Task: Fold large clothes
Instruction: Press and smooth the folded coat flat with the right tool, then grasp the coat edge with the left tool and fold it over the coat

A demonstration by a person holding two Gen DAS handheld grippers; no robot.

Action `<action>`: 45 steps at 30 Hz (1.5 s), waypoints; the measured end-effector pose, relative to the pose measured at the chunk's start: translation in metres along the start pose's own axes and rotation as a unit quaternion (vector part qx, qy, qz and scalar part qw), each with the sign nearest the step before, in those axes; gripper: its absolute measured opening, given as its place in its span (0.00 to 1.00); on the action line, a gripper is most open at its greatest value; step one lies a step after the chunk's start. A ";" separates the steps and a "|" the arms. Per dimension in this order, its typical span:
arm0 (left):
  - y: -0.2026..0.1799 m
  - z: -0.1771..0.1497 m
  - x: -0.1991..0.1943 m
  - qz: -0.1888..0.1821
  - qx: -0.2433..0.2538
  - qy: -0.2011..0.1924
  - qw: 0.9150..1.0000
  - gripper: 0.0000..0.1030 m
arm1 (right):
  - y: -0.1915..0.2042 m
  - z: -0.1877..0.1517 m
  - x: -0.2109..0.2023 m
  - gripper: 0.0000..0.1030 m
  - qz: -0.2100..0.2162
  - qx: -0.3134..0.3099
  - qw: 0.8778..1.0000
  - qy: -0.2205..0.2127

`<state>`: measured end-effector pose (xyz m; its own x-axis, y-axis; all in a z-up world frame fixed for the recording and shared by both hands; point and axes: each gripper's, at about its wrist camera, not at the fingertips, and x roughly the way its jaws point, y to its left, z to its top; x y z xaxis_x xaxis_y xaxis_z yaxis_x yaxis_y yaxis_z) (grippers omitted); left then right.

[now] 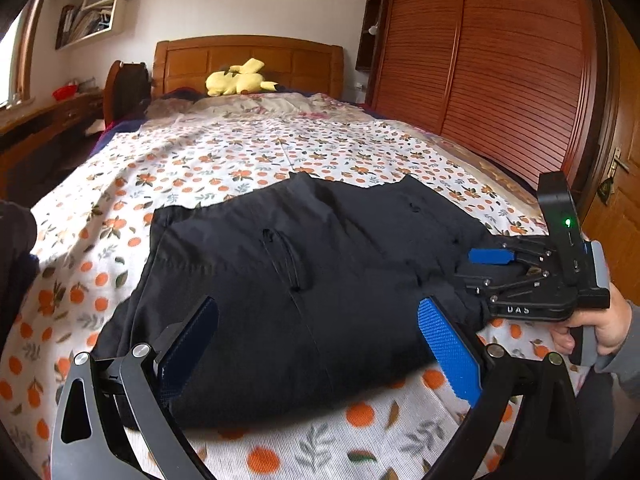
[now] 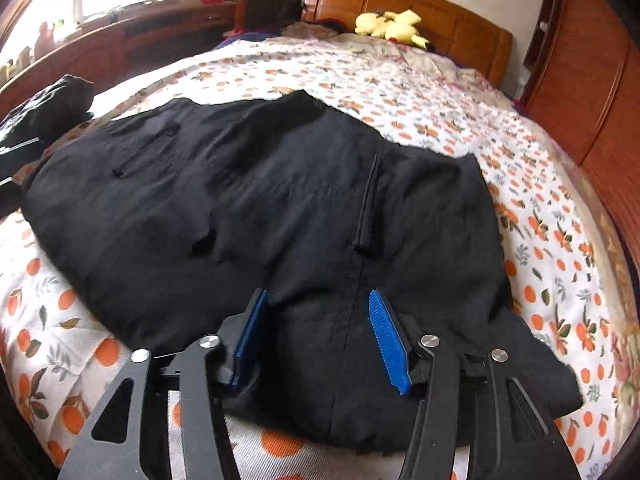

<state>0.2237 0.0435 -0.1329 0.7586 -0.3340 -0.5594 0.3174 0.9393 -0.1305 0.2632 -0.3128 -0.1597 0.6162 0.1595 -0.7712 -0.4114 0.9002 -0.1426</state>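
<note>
A large black garment (image 1: 304, 280) lies folded on the bed, with a zip pocket and a centre seam showing; it also fills the right wrist view (image 2: 280, 216). My left gripper (image 1: 320, 344) is open, its blue pads astride the garment's near edge. My right gripper (image 2: 320, 336) is open too, with the garment's near edge bulging between its pads. In the left wrist view the right gripper (image 1: 496, 264) lies at the garment's right edge, held by a hand.
The bed has an orange-print sheet (image 1: 224, 156) and a wooden headboard (image 1: 248, 60) with a yellow plush toy (image 1: 236, 78). A wooden wardrobe (image 1: 500, 60) stands to the right. Another dark garment (image 2: 52, 104) lies at the bed's left side.
</note>
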 end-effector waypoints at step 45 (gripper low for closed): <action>0.110 -0.046 0.013 0.087 -0.207 0.123 0.967 0.55 | 0.036 -0.007 0.003 0.48 0.058 -0.016 0.997 -0.049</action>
<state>0.2423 0.1460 -0.1923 0.6059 -0.1872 -0.7732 -0.0957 0.9477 -0.3044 0.2456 -0.2822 -0.1716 0.6253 0.3015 -0.7197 -0.5041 0.8602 -0.0776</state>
